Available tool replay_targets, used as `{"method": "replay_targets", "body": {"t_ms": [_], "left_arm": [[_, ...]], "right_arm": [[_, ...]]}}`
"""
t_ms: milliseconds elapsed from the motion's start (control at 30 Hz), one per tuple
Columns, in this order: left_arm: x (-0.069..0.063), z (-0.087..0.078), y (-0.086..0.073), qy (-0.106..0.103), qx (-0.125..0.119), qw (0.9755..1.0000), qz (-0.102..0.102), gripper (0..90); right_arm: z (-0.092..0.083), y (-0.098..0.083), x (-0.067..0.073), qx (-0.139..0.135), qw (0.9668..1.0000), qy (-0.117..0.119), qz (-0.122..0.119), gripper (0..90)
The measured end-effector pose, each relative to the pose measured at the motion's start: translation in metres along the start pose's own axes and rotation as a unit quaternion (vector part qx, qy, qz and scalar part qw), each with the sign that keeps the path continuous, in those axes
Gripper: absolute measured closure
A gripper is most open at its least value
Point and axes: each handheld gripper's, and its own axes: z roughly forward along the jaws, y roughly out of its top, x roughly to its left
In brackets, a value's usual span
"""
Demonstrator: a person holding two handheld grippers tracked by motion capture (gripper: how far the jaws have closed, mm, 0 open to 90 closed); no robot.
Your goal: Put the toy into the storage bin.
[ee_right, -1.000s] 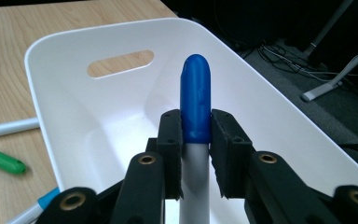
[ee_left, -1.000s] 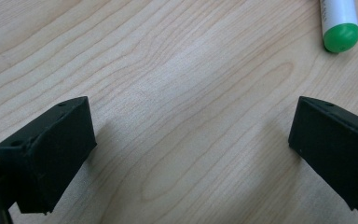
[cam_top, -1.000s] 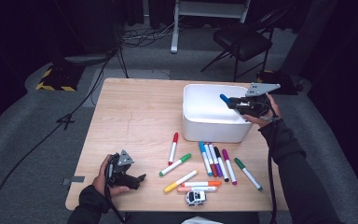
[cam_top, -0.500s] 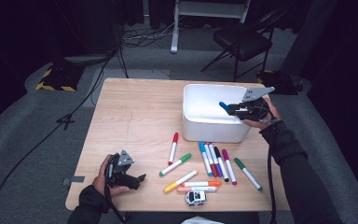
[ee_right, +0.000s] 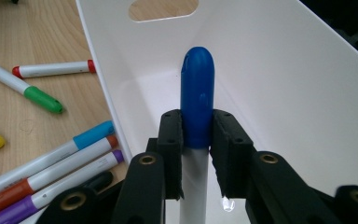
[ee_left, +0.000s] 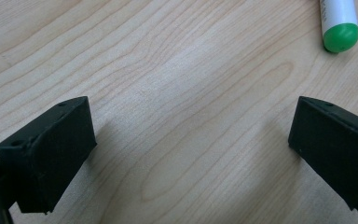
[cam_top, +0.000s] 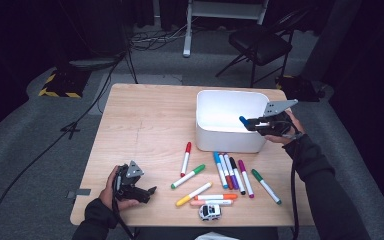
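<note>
The right gripper [ee_right: 196, 154] is clamping its jaws on a blue-capped white plastic marker [ee_right: 196, 100], holding it over the white plastic bin [cam_top: 220, 112]. It looks light, stiff and slick; gripping at the cap's base seems sensible. The left gripper [cam_top: 139, 189] is resting on the counter [cam_top: 145, 120] well apart from the bin, jaws open and empty.

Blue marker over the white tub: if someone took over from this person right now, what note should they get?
Right tongs: shut on the blue marker, held over the white tub, cap pointing in.
Left tongs: open, with nothing between them, low over the table near the front left.
Done: nothing visible inside the tub yet.
Left: probably release the blue marker into the tub, then collect the other markers lying in front of it. A toy car sits by the front edge.
</note>
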Motion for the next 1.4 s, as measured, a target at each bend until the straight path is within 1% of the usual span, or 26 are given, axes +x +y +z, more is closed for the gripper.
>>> {"method": "replay_targets", "body": {"t_ms": [167, 233, 267, 333, 367, 533, 600, 667, 700, 767, 833, 900, 967, 1000, 1033, 1167, 1233, 1267, 1333, 1400], "left_arm": [[0.0, 0.0, 0.0, 0.0, 0.0, 1.0, 0.0, 0.7], [0.0, 0.0, 0.0, -0.001, 0.0, 1.0, 0.0, 0.8], [0.0, 0.0, 0.0, -0.001, 0.001, 1.0, 0.0, 0.8], [0.0, 0.0, 0.0, -0.001, 0.0, 1.0, 0.0, 0.8], [0.0, 0.0, 0.0, -0.001, 0.0, 1.0, 0.0, 0.8], [0.0, 0.0, 0.0, 0.0, 0.0, 1.0, 0.0, 0.7], [0.0, 0.0, 0.0, 0.0, 0.0, 1.0, 0.0, 0.8], [0.0, 0.0, 0.0, -0.001, 0.001, 1.0, 0.0, 0.8], [0.0, 0.0, 0.0, -0.001, 0.001, 1.0, 0.0, 0.8], [0.0, 0.0, 0.0, -0.002, 0.001, 1.0, 0.001, 0.8], [0.0, 0.0, 0.0, -0.002, 0.001, 1.0, 0.002, 0.8], [0.0, 0.0, 0.0, -0.002, 0.0, 1.0, 0.003, 0.8], [0.001, 0.0, 0.0, -0.002, 0.001, 1.0, 0.004, 0.8], [0.001, 0.0, 0.0, -0.002, 0.001, 1.0, 0.004, 0.8], [0.001, 0.0, 0.0, -0.002, 0.001, 1.0, 0.004, 0.8], [0.0, 0.0, 0.0, -0.002, 0.0, 1.0, 0.003, 0.8], [0.0, 0.0, 0.0, -0.002, 0.0, 1.0, 0.003, 0.8], [0.0, 0.0, 0.0, -0.002, 0.0, 1.0, 0.003, 0.8], [0.0, 0.0, 0.0, -0.002, 0.0, 1.0, 0.003, 0.8], [0.0, 0.0, 0.0, -0.002, 0.0, 1.0, 0.002, 0.8]], "right_arm": [[-0.002, -0.001, 0.002, -0.003, 0.9999, 0.013, -0.002, 74.8], [-0.003, -0.001, 0.002, 0.001, 1.0, 0.009, -0.001, 74.8], [-0.004, -0.002, 0.001, -0.002, 0.9999, 0.011, -0.001, 74.7], [-0.004, -0.002, 0.001, -0.002, 0.9999, 0.012, -0.001, 74.7], [-0.004, -0.003, 0.001, -0.002, 0.9999, 0.011, 0.004, 74.7], [-0.004, -0.003, 0.001, -0.003, 0.9999, 0.012, 0.004, 74.6], [-0.004, -0.003, 0.001, -0.007, 0.9999, 0.013, 0.005, 73.2], [-0.004, -0.002, 0.001, -0.011, 0.9999, 0.009, 0.01, 70.1], [-0.005, -0.002, 0.001, -0.013, 0.9998, 0.011, 0.009, 69.8], [-0.007, -0.003, 0.0, -0.016, 0.9998, 0.007, 0.008, 68.0], [-0.009, -0.003, 0.0, -0.022, 0.9997, 0.008, 0.012, 67.2], [-0.011, -0.004, 0.0, -0.027, 0.9995, 0.002, 0.016, 65.7], [-0.012, -0.004, 0.0, -0.03, 0.9994, 0.002, 0.016, 65.2], [-0.015, -0.004, 0.0, -0.035, 0.9992, 0.001, 0.019, 64.4], [-0.018, -0.005, 0.001, -0.039, 0.999, -0.006, 0.023, 62.2], [-0.029, -0.008, 0.005, -0.052, 0.9982, -0.013, 0.028, 57.0], [-0.035, -0.011, 0.008, -0.065, 0.9973, -0.015, 0.031, 55.2], [-0.035, -0.011, 0.008, -0.065, 0.9973, -0.015, 0.031, 55.2], [-0.042, -0.014, 0.012, -0.072, 0.9967, -0.014, 0.033, 55.3], [-0.049, -0.018, 0.017, -0.076, 0.9966, -0.014, 0.027, 55.1]]}}
